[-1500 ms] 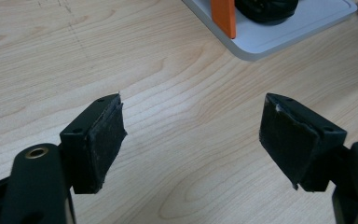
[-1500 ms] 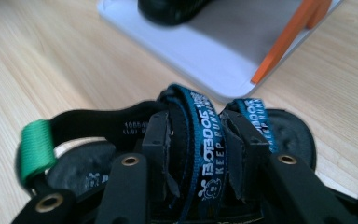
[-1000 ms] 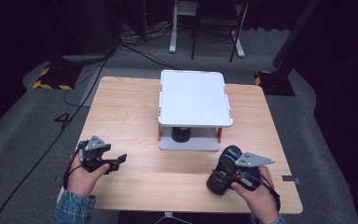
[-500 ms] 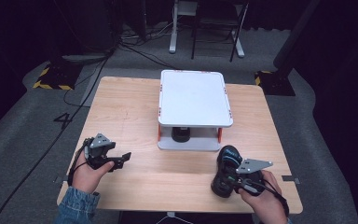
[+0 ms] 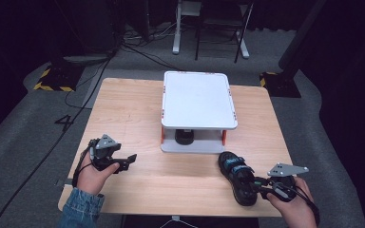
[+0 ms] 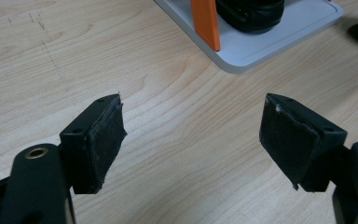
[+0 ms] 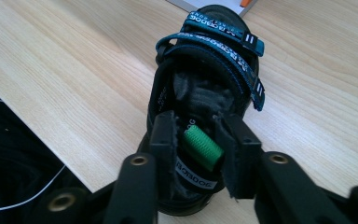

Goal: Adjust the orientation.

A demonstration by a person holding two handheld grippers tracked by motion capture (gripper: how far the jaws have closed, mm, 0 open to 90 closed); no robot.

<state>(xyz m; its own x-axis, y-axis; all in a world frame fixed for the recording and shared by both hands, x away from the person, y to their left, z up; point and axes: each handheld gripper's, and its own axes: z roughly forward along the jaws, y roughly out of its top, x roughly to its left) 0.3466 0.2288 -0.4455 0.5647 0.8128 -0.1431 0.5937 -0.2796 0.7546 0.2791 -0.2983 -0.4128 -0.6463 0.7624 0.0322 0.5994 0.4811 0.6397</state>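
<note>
A: Gripping the black sandal point(image 7: 205, 93) by its heel end, is it? I mean the right gripper point(image 7: 198, 149).

B: Its jaws sit nearly together at the heel strap with the green pull tab point(image 7: 203, 148) between them, and they have just been opening a little from a tighter pinch. Whether the pads press on the strap I cannot tell.

A: Where is the sandal relative to the white two-tier stand point(image 5: 197, 102)?

B: On the wooden table point(image 5: 133, 114) just in front of the stand's right corner, toe toward the stand, teal straps point(image 5: 237, 167) up. A second dark shoe point(image 5: 185, 137) sits on the stand's lower shelf.

A: And the left gripper point(image 5: 123, 161)?

B: Well to the left of the stand, over bare wood, jaws spread wide with nothing between them; an orange post point(image 6: 206, 23) of the stand shows ahead of it.
</note>
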